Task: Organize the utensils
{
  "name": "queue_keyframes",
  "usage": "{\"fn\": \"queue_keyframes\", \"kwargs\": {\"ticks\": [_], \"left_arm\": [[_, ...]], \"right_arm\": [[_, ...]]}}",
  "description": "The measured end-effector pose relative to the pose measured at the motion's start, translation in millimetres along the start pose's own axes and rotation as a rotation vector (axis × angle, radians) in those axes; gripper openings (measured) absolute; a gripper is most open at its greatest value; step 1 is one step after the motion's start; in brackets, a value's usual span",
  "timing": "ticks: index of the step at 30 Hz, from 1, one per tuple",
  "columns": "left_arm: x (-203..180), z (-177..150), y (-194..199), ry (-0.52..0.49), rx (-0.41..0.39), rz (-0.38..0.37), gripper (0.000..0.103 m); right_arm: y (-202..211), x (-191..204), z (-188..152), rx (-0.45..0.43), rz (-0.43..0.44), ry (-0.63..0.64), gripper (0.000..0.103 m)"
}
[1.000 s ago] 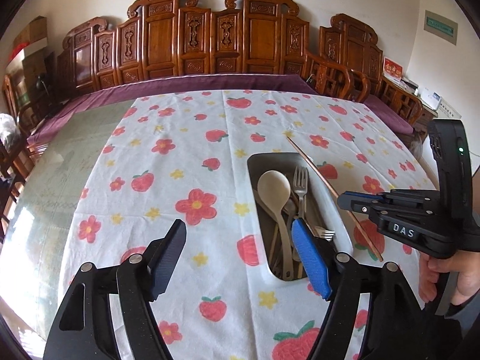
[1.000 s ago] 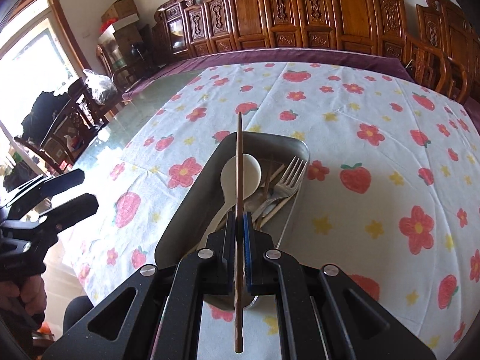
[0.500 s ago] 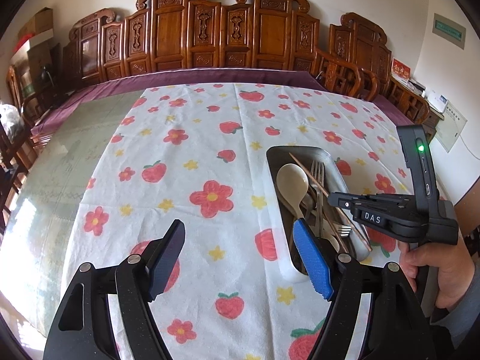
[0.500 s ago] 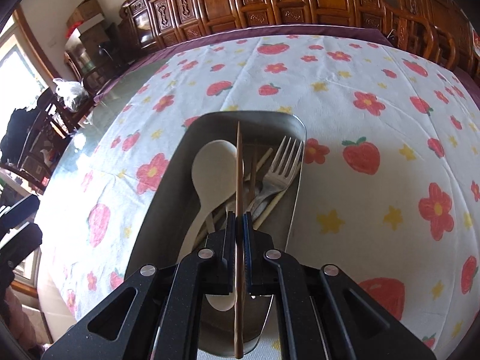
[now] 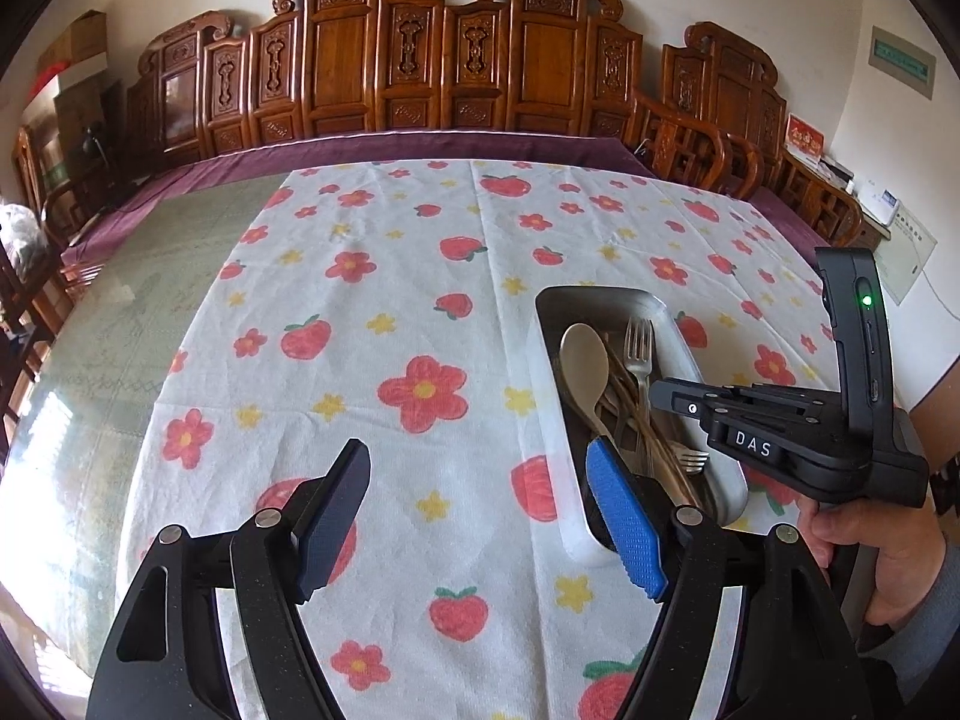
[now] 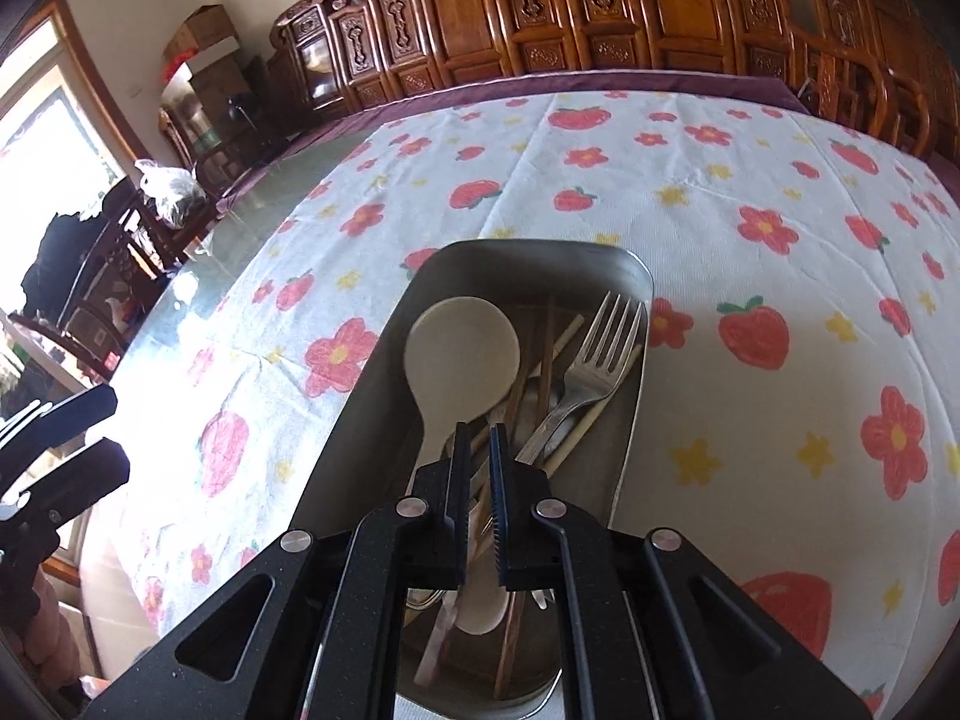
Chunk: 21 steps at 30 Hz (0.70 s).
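A metal tray (image 6: 540, 247) lies on the flowered cloth with a pale spoon (image 6: 462, 354), a steel fork (image 6: 600, 342) and several chopsticks in it. A brown chopstick (image 6: 546, 348) rests among them. My right gripper (image 6: 478, 429) hangs low over the tray's near end, its jaws a narrow gap apart with nothing between them. In the left wrist view the same tray (image 5: 600, 291), spoon (image 5: 585, 354) and fork (image 5: 639, 342) sit at the right, with the right gripper (image 5: 657, 387) reaching in over them. My left gripper (image 5: 477, 456) stands wide open and empty above the cloth, left of the tray.
The white cloth with strawberries and flowers (image 5: 420, 300) covers most of the table; bare glass top (image 5: 150, 300) shows at the left. Carved wooden chairs (image 5: 420, 60) line the far side. A hand (image 5: 876, 546) holds the right gripper's handle.
The brown chopstick that my right gripper held upright has left its jaws and now lies in the tray. The right gripper sank closer to the tray. The left gripper stayed put.
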<state>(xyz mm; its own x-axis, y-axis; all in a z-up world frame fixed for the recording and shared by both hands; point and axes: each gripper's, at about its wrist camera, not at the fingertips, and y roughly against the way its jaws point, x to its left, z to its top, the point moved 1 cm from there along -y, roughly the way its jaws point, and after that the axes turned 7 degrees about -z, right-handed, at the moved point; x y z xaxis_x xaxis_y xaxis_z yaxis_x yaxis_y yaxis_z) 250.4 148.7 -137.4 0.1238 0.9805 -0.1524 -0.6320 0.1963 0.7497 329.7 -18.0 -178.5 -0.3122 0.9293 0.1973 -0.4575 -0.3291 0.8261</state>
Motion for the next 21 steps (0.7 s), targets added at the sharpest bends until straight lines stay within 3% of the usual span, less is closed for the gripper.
{"fn": "queue_keyframes", "kwargs": {"ticks": [9, 14, 19, 21], "left_arm": [[-21, 4, 8, -0.015, -0.022, -0.013, 0.072], [-41, 4, 17, -0.026, -0.044, -0.022, 0.082], [-63, 2, 28, -0.028, -0.069, -0.031, 0.085], [-71, 1, 31, -0.023, -0.072, -0.031, 0.085]], "right_arm": [[55, -3, -10, -0.11, -0.042, 0.1, 0.009], [95, -16, -21, -0.164, -0.061, 0.106, 0.01], [135, -33, -38, -0.208, -0.074, 0.081, 0.025], [148, -40, -44, -0.224, -0.087, 0.075, 0.04]]}}
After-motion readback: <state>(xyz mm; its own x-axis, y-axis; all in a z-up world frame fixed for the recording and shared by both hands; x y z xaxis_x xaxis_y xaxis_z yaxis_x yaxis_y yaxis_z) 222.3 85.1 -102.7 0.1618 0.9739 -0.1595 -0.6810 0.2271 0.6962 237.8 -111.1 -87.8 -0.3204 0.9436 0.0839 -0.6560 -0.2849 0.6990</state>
